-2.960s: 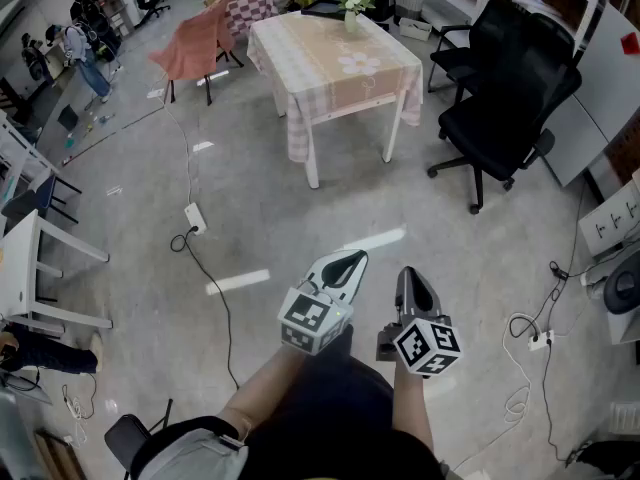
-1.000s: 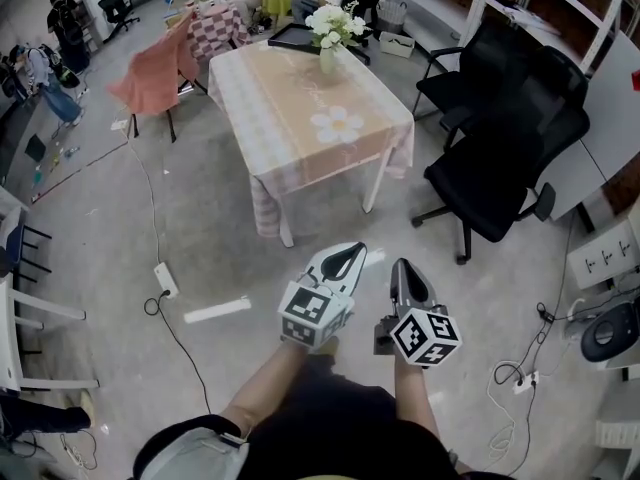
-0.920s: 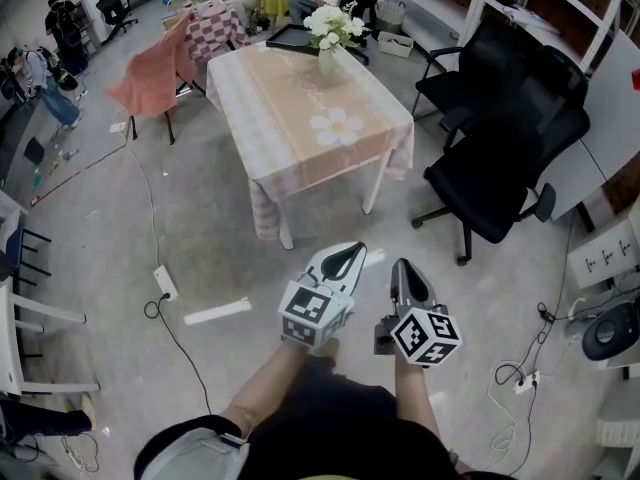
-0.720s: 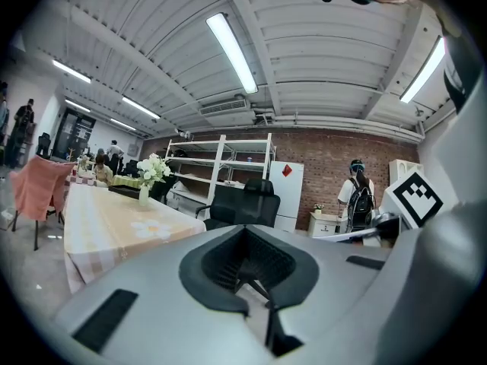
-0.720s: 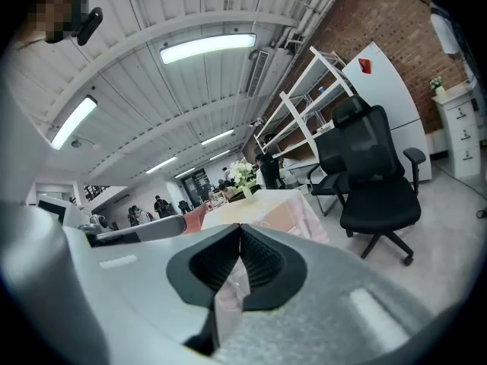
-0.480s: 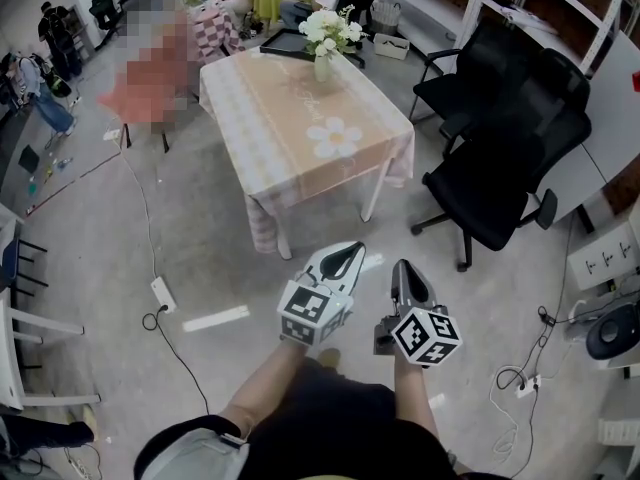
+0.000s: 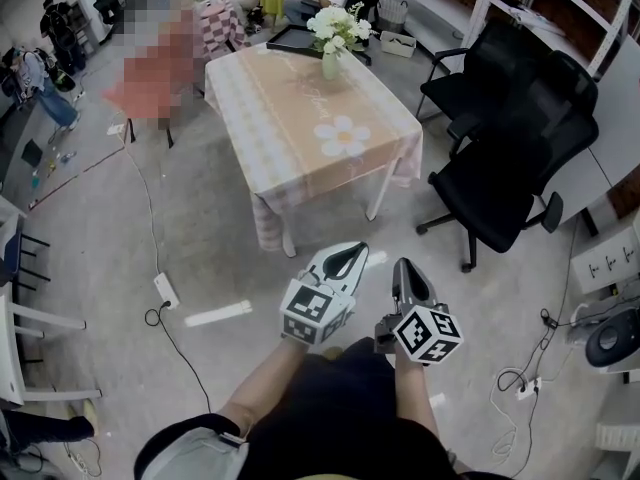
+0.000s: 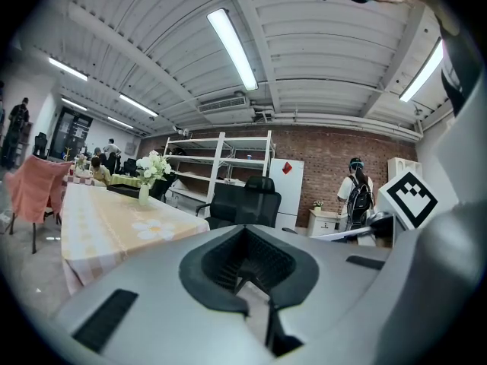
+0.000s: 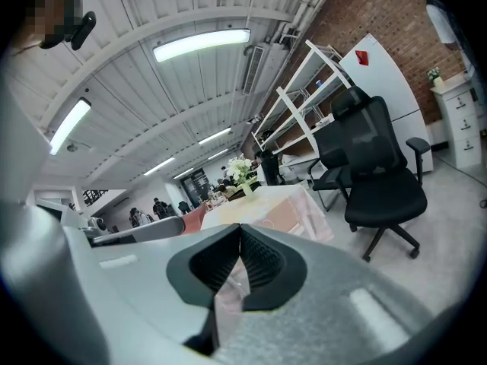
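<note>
Now, the grey plastic left gripper (image 7: 345,256) and the grey plastic right gripper (image 7: 409,274) are held side by side, low in front of the body, above the bare grey concrete floor (image 7: 120,228). In the left gripper view the jaws are seen pressed together with nothing between them, and the same is seen in the right gripper view: shut tips, no load. The nearest thing ahead is the square table draped in a peach-and-white checked cloth (image 7: 300,138), well apart from both grippers, with a slim pale vase of white flowers (image 7: 332,38) stood near its far edge. Trouble could be met underfoot first. A white power strip (image 7: 165,289) with a thin black cable (image 7: 190,353) is laid across the floor to the left, and a loose tangle of cable (image 7: 512,378) is spread to the right, so a foot could be caught if the ground is not watched. The two black mesh office chairs (image 7: 510,158) are set near the table's right side, and a gripper or an elbow could be knocked against them in that gap. The vase looks top-heavy, and it could be tipped if the cloth is snagged or dragged by closed jaws. With the tips shut, nothing could be taken until they are parted.
</note>
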`<state>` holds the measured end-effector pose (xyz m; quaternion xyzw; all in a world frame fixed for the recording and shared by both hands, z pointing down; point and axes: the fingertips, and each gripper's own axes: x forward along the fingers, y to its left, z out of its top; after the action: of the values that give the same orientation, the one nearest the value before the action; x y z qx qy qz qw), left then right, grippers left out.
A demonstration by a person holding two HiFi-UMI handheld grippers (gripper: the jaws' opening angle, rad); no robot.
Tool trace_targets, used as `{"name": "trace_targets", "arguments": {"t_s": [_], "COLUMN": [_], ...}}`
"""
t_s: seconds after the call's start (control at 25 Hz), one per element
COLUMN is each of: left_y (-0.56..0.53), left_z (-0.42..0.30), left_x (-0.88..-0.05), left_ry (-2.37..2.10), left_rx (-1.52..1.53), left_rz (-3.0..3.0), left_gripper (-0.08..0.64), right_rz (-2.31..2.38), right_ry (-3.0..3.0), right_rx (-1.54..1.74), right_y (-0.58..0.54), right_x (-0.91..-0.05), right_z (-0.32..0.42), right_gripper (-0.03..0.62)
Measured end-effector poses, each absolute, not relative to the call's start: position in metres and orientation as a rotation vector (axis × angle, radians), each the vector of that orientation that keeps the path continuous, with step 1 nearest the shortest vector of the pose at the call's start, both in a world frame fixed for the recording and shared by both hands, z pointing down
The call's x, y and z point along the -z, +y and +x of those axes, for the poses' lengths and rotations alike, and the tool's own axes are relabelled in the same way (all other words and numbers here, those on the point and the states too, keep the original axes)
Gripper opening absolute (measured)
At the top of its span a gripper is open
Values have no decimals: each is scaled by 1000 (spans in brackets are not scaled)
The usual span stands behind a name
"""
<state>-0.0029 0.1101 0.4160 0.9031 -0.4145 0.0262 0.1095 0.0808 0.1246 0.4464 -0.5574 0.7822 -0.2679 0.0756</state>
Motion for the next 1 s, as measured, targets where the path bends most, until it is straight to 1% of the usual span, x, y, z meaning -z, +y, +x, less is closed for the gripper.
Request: {"name": "trace_targets", "arguments": {"t_s": [0.68, 1.0], "left_y": [119, 109], "left_z": [-10, -12], "left_x": [-416, -425], "left_ry": [-1255, -1261], "left_rx": [-93, -106], "left_rz": [2643, 2641], "left_gripper": [6, 6], "right_rz": [-1656, -1645], "right_ry": [2335, 2342], "right_rx": [824, 836], "right_y": [131, 115], "right_x": [-446, -453], "right_z": [80, 80], "right_gripper": [2, 2]}}
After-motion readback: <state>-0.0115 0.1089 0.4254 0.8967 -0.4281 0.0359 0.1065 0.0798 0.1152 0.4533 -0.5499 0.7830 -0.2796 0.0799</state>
